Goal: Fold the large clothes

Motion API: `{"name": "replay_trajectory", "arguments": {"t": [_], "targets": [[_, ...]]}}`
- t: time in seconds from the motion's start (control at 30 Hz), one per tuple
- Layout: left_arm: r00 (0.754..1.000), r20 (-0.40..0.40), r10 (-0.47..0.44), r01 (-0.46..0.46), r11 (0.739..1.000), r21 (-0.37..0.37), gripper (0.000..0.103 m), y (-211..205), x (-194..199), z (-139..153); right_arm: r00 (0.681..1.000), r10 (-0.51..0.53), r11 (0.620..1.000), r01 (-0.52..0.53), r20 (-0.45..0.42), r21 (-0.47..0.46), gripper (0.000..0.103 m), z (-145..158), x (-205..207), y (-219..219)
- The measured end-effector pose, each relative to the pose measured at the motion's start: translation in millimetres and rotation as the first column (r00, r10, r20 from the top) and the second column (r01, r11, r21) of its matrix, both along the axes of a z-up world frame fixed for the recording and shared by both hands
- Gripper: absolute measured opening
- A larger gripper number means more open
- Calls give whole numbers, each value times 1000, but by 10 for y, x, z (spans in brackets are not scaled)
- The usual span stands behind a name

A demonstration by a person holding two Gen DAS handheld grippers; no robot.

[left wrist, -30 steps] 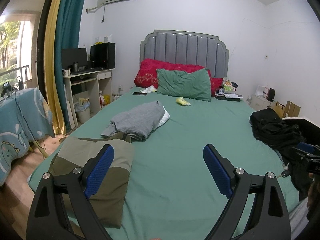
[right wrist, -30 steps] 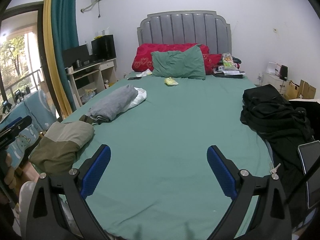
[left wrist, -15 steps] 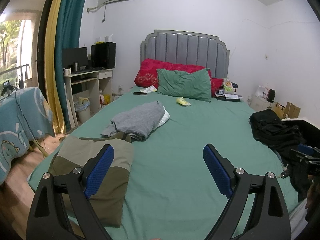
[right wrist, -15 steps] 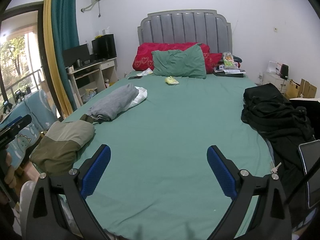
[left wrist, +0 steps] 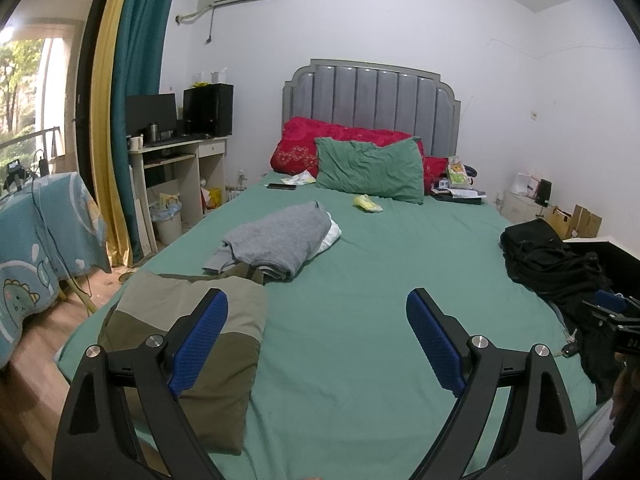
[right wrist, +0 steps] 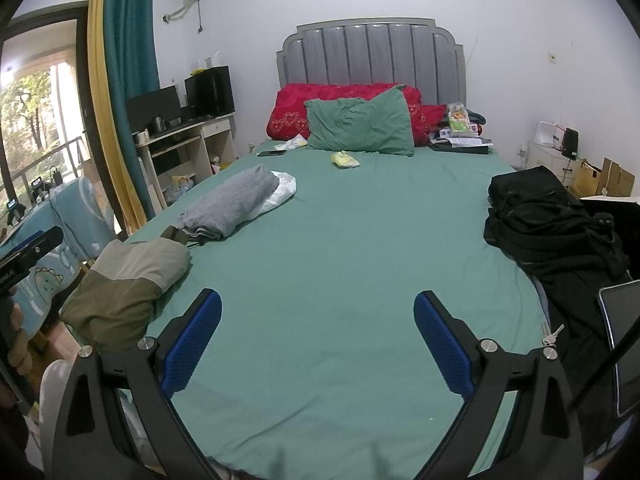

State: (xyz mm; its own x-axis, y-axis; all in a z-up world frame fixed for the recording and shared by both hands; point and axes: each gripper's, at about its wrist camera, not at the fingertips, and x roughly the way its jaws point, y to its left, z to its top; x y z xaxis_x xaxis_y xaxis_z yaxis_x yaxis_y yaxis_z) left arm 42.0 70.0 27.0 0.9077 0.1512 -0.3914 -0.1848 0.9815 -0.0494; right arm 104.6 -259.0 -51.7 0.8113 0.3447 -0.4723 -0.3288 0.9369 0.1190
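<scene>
Left hand-held gripper (left wrist: 317, 338): spread wide above the foot of the bed, nothing between its blue, finely dimpled pads (left wrist: 199, 338); black angular arms with round silver bolts.
Right hand-held gripper (right wrist: 318, 342): also spread wide with nothing in it, hanging over bare sheet; same blue textured pads (right wrist: 443, 347) on black arms.
Bed (right wrist: 340, 264): smooth green sheet with a few soft creases, grey padded headboard (right wrist: 372, 54) in vertical channels.
Olive garment (left wrist: 188, 344): folded into a thick, soft rectangle in two tones, pale khaki over darker olive, lying at the bed's near left corner, under the left finger in the left wrist view.
Grey garment (left wrist: 276, 240): knit-looking, loosely folded into a rounded bundle just beyond the olive one, its edge touching it; white cloth (left wrist: 330, 234) peeks out from beneath the far side.
Black clothes (right wrist: 548, 220): a crumpled, unfolded heap along the bed's right edge, well apart from the folded pieces.
Pillows: a wrinkled green pillow (right wrist: 360, 126) leaning on a red patterned pillow (right wrist: 292, 110) against the headboard.
Keys (right wrist: 550, 336): small metal bunch at the right edge, beside the black heap.
Surface (left wrist: 180, 148): pale desk left of the bed, carrying a dark monitor (left wrist: 151, 110).
</scene>
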Motion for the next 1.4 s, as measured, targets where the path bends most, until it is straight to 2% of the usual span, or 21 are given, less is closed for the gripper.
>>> {"name": "replay_trajectory", "arguments": {"t": [1.4], "targets": [[1000, 9, -6, 6, 1000, 2, 93, 68, -52, 4, 1000, 3, 1000, -3, -5, -3, 96, -26, -21, 50]]}}
